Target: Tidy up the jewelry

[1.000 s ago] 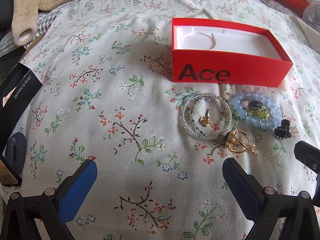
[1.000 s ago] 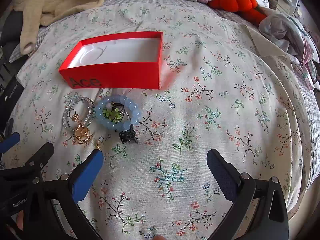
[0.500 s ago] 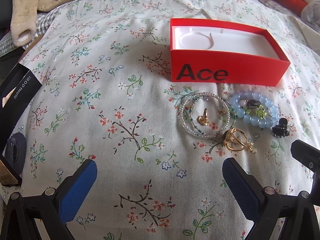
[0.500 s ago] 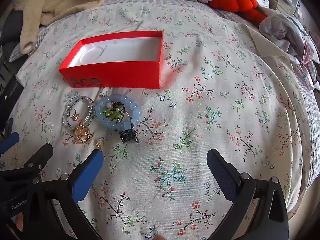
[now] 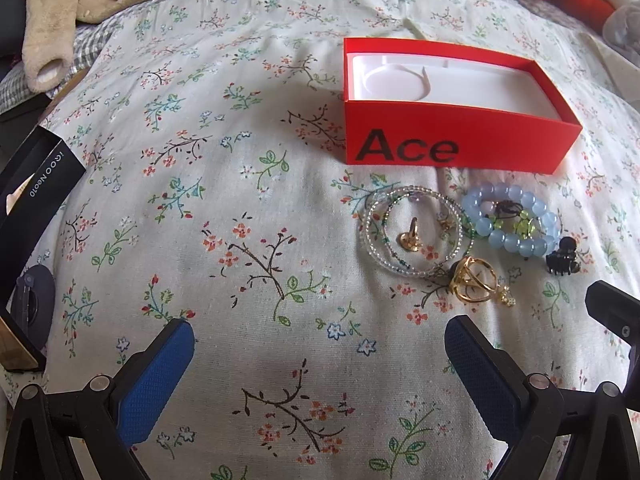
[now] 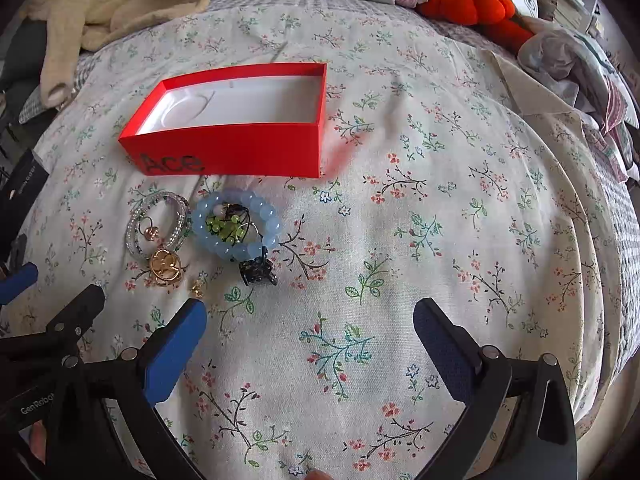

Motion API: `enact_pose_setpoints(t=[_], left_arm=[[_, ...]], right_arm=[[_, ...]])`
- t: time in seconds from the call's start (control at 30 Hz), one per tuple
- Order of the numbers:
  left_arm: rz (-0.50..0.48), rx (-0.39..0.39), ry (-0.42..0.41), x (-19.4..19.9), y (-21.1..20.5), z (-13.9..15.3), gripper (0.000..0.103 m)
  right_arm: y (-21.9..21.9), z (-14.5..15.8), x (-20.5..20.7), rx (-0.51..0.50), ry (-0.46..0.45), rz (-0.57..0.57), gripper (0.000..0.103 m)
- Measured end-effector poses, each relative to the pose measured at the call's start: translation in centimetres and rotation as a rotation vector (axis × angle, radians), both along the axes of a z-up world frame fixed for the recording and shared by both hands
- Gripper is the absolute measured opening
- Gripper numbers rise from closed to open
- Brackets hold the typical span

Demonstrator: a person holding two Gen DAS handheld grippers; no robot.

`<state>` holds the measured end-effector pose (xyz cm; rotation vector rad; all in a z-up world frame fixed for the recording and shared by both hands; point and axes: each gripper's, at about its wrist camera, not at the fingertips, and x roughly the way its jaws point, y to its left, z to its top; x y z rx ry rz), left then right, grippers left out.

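Both grippers, left gripper and right gripper, spread wide over bare bedspread; jewelry lies just before the red box

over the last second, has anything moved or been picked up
Almost nothing has changed. The left wrist view has drifted very slightly, so the red box and the jewelry sit a touch further left in the picture. Nothing was picked up or let go: the left gripper and right gripper stay open and empty, and the blue bead bracelet, gold ring and black hair clip lie where they were.
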<state>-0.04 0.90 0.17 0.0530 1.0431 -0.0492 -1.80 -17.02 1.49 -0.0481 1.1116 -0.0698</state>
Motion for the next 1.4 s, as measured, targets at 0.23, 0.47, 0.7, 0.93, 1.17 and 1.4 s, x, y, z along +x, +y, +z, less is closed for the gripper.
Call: enact_pose_setpoints(t=[0.23,0.47,0.7,0.93,1.17,1.4], left_arm=[[0.000,-0.004,-0.011,-0.1,0.2,0.1,0.103],[0.002,-0.004,-0.012,-0.2,0.3,0.3,0.103],[0.000,-0.002,-0.009,-0.2,0.3,0.3,0.103],[0.001,-0.004,-0.008,-0.1,0.5,0.4,0.103],[0.000,-0.003,-0.008,-0.1,0.4,0.3,0.103],[0.001,-0.003,-0.001,0.3,1.3,0.6,0.103]], right_arm=[[-0.1,0.0,-0.1,-0.001,-0.002,-0.002,0.103],[0.2,0.1,-0.1,-0.005,-0.001,0.003,0.103],[0.1,0.2,-0.1,-0.004,0.000,0.000,0.103],[0.0,0.2,-0.1,-0.004,0.000,0.000,0.103],[0.1,0.2,-0.1,-0.005,0.000,0.001,0.103],[-0.1,0.8,0.3,0.021,0.007,0.013,0.103]])
